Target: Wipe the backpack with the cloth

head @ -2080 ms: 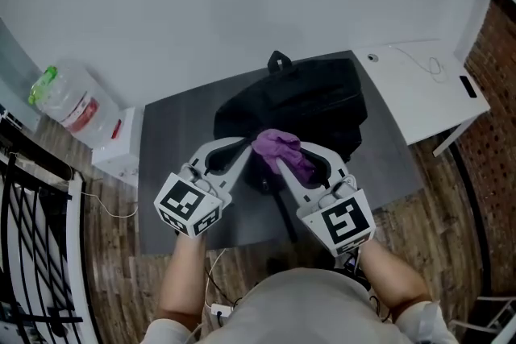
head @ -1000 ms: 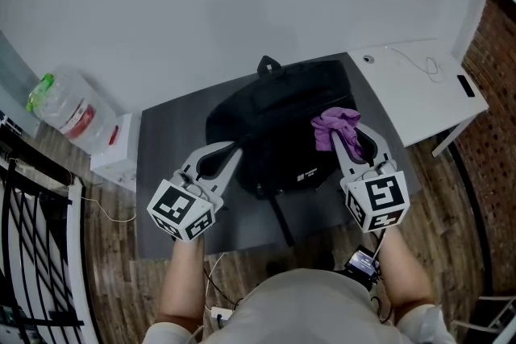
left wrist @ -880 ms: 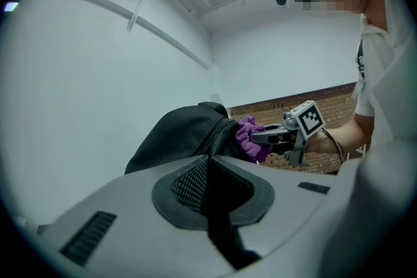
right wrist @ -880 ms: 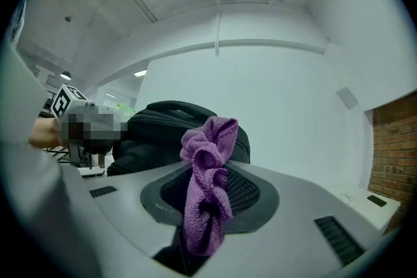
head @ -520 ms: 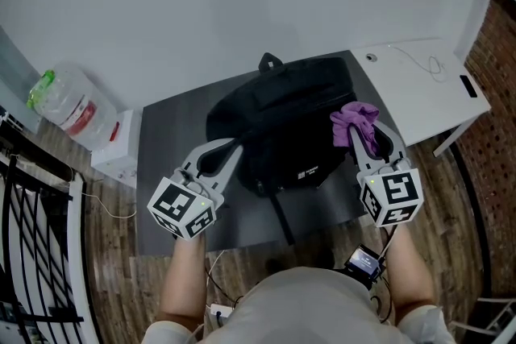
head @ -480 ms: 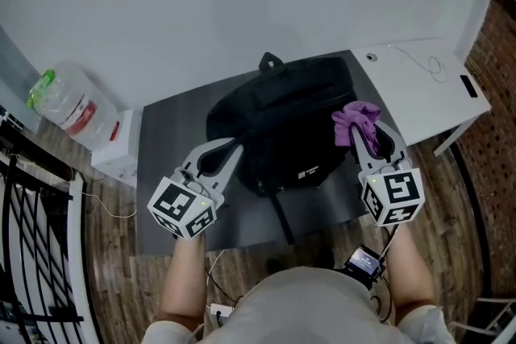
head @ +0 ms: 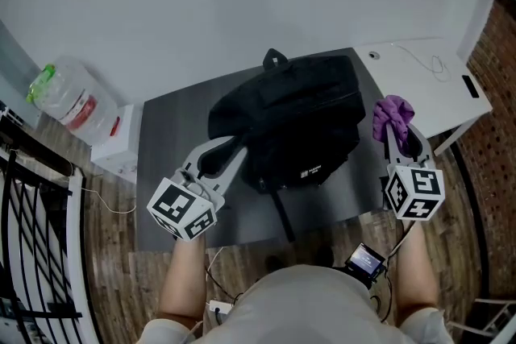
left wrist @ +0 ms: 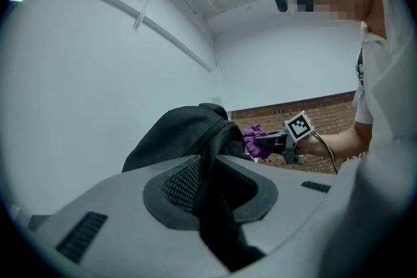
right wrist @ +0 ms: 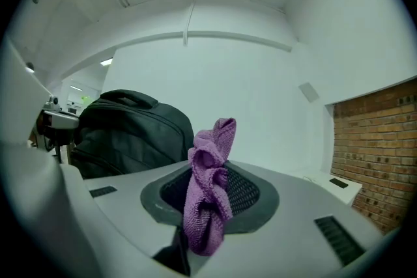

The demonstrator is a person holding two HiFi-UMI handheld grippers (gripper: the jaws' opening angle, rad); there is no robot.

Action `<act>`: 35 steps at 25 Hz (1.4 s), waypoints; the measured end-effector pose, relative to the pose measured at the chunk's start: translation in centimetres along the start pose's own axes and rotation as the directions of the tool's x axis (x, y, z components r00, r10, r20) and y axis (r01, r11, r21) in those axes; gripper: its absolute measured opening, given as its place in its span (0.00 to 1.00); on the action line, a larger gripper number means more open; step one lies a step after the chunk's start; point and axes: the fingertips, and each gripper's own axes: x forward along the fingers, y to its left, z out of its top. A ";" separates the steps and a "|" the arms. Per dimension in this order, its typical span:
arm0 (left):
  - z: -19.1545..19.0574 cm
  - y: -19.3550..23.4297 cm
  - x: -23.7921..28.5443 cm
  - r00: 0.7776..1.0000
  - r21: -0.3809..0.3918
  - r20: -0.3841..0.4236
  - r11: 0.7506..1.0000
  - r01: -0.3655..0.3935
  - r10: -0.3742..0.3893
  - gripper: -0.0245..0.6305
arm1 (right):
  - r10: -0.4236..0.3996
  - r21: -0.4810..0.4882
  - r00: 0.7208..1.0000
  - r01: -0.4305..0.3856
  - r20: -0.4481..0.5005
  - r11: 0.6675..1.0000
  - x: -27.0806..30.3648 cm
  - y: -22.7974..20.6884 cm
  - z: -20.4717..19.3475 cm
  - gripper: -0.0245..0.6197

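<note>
Left gripper (head: 236, 149): my jaws just been easing apart, black fold of backpack (head: 294, 113) between them, pads not biting. Backpack lies on dark table (head: 173, 133), handle toward wall. Right gripper (head: 397, 130): off backpack's right side, clear of it, my jaws clamped on purple cloth (head: 393, 110), bunched above tips, near white desk (head: 419, 84).

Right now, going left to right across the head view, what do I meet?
In order: plastic bottle → white box → left gripper, jaws just opening with a black strap between them → backpack → right gripper holding the cloth.
</note>
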 end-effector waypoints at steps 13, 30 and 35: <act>0.8 0.6 -5.2 0.980 -0.071 0.175 0.994 -0.080 0.091 0.14 | 0.135 -0.051 0.987 -0.131 0.089 0.990 -3.1 6.1 4.0 0.20; -2.1 0.5 -8.2 0.980 -0.137 0.136 0.982 -0.127 0.146 0.14 | 0.621 -0.161 0.782 -0.607 0.054 0.779 -4.6 28.4 4.2 0.20; -2.9 0.1 -8.2 0.983 -0.153 0.119 0.981 -0.123 0.142 0.14 | 0.584 -0.138 0.811 -0.576 0.027 0.806 -3.3 28.6 2.9 0.20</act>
